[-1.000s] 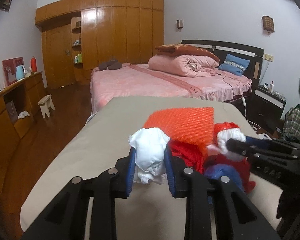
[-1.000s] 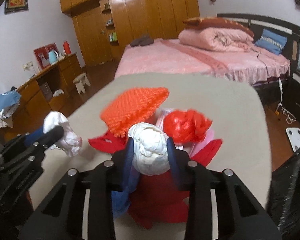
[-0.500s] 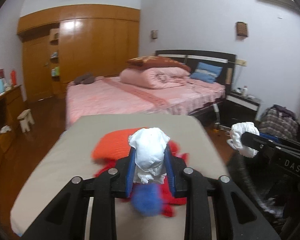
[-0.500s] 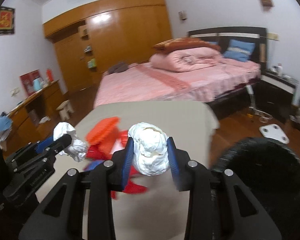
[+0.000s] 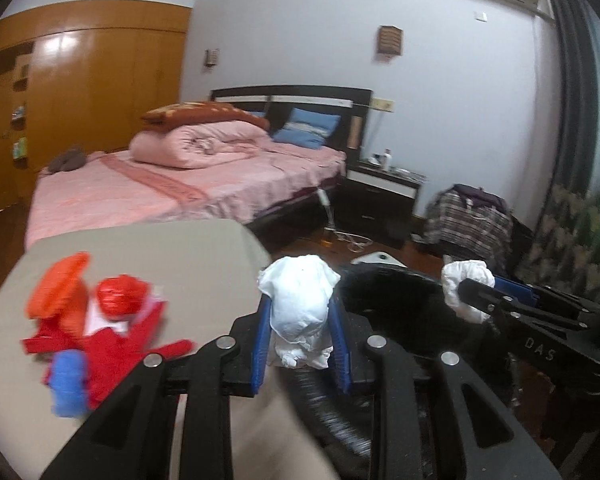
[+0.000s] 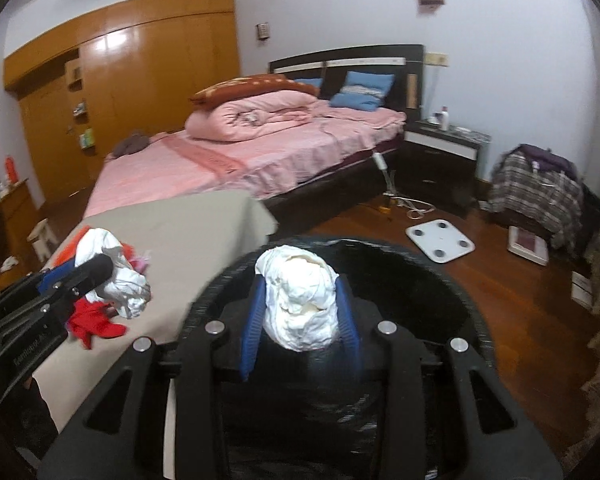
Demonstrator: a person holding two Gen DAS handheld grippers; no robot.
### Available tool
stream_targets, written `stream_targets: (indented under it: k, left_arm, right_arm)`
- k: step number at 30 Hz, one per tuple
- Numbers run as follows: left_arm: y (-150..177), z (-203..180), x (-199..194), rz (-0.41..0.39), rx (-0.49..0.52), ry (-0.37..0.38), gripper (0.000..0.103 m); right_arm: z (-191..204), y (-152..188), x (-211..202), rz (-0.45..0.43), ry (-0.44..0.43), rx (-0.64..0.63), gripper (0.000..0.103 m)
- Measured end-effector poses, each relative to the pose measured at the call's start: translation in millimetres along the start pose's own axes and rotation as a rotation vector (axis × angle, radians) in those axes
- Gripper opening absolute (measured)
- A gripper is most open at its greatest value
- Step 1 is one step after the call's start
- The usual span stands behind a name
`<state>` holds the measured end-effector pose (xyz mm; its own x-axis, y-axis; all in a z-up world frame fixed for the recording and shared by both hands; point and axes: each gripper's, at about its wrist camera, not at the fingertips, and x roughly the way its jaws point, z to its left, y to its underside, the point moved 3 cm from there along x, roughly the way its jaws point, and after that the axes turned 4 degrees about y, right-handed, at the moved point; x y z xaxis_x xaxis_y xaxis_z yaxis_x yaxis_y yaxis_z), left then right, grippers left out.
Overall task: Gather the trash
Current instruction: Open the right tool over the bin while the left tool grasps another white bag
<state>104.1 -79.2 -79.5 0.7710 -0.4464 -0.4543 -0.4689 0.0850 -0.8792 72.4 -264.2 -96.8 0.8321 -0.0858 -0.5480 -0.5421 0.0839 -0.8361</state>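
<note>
Both grippers are clamped on crumpled white tissue wads: the right gripper (image 6: 300, 312) holds its wad (image 6: 300, 296) over the black-lined trash bin (image 6: 452, 280), the left gripper (image 5: 300, 332) has its wad (image 5: 298, 300) near the rim. Nothing dropped yet, and the red, orange and blue scraps (image 5: 96, 320), crinkly plastic-looking stuff, wait on the beige table (image 5: 172, 256)

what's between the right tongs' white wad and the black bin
Nothing visible. The right tongs hold the white wad over the open mouth of the black bin; only open air shows below it.
</note>
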Motion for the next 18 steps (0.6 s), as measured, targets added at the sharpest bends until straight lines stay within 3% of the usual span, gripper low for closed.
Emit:
stream_targets:
  k: [5,7,9,10,11,13,18]
  left_arm:
    - [0,-33,24,0.021,0.006,0.069,0.027]
    - [1,-44,33,0.033,0.008,0.094,0.031]
    - [2,-48,37,0.034,0.018,0.103,0.039]
    - [2,-48,37,0.032,0.024,0.100,0.053]
    - [2,-48,36,0.026,0.028,0.096,0.060]
    - [2,-43,31,0.016,0.042,0.076,0.063]
    - [4,-6,9,-0.012,0.030,-0.039,0.074]
  right_arm:
    - [-31,8,3,0.000,0.054,0.048,0.037]
    - [-41,10,6,0.003,0.078,0.064,0.043]
    - [-50,12,6,-0.002,0.105,0.081,0.056]
    - [-53,13,5,-0.007,0.114,0.087,0.065]
    - [-55,11,6,-0.012,0.120,0.091,0.074]
    - [-55,11,4,-0.029,0.140,0.095,0.089]
    - [-42,10,4,-0.048,0.107,0.114,0.097]
